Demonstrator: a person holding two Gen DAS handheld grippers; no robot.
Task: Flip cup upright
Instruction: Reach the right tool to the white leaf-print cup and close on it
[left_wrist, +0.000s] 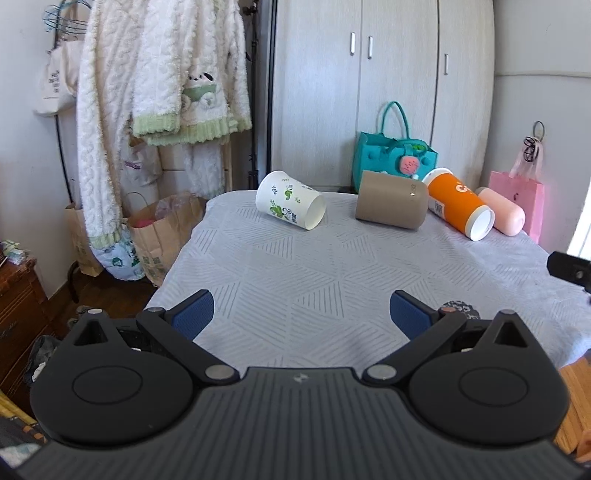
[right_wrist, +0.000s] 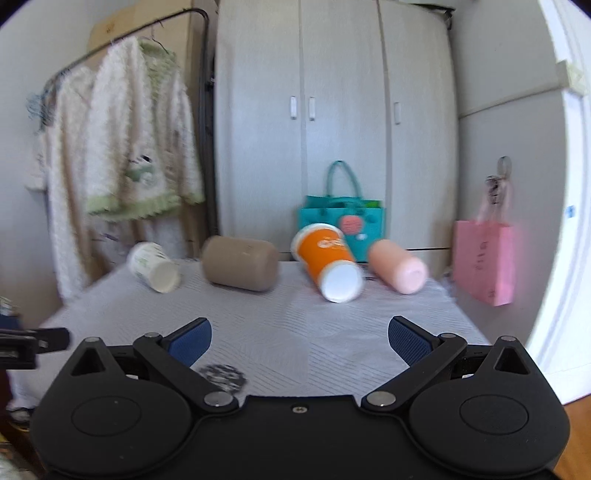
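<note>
Several cups lie on their sides along the far edge of the table (left_wrist: 295, 273): a white cup with green leaf print (left_wrist: 290, 204) (right_wrist: 153, 266), a tan cup (left_wrist: 391, 204) (right_wrist: 240, 267), an orange paper cup (left_wrist: 458, 208) (right_wrist: 328, 260) and a pink cup (left_wrist: 502, 216) (right_wrist: 397, 266). My left gripper (left_wrist: 301, 314) is open and empty over the near half of the table. My right gripper (right_wrist: 299, 341) is open and empty, also well short of the cups. The right wrist view is motion-blurred.
A teal handbag (left_wrist: 391, 155) stands behind the cups before a grey wardrobe (left_wrist: 369, 92). A pink paper bag (left_wrist: 517, 203) hangs at the right. Fleece robes (left_wrist: 147, 92) hang on a rack at the left, with paper bags (left_wrist: 159, 236) on the floor below.
</note>
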